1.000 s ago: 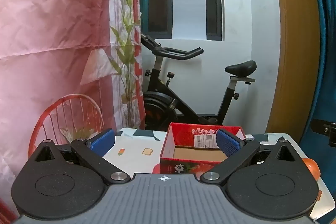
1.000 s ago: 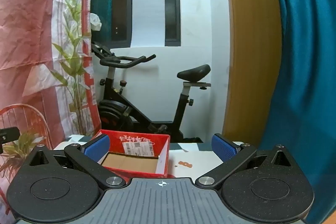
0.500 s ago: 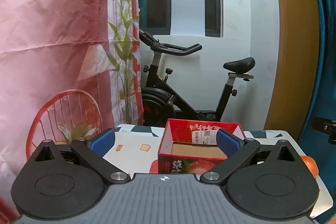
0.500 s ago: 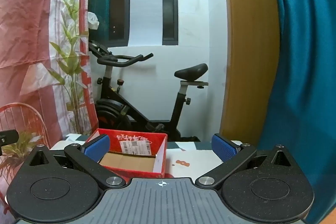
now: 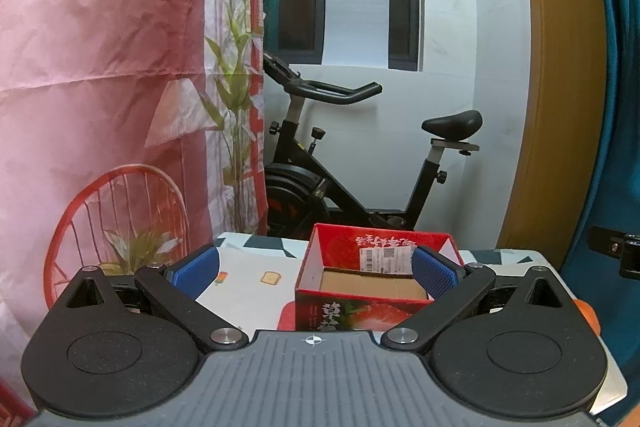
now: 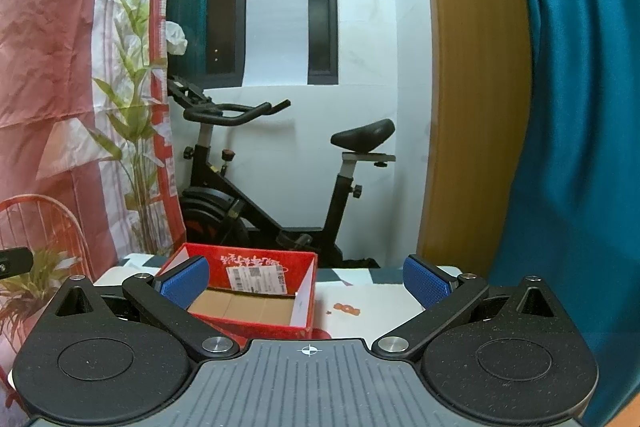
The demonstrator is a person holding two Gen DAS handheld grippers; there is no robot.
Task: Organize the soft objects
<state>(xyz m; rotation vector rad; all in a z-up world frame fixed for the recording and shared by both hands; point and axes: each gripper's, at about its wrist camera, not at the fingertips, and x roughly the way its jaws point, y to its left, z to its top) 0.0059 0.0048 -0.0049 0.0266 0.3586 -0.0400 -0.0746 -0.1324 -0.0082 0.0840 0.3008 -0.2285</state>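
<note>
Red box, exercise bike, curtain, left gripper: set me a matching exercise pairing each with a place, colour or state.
Things:
1. red box
2. exercise bike
3. curtain
4. left gripper

Descriptions:
A. teal, hanging at the right
B. open, holding nothing
C. on the table, cardboard floor bare
D. black, behind the table by the wall

Pairs: 1-C, 2-D, 3-A, 4-B

Your left gripper (image 5: 316, 273) hides the red box's (image 5: 362, 315) near right corner. An orange object (image 5: 589, 315) beyond its right finger is mostly covered; identity unclear. Box lettering (image 6: 250, 261) past your right gripper (image 6: 306, 283): too small to read.
</note>
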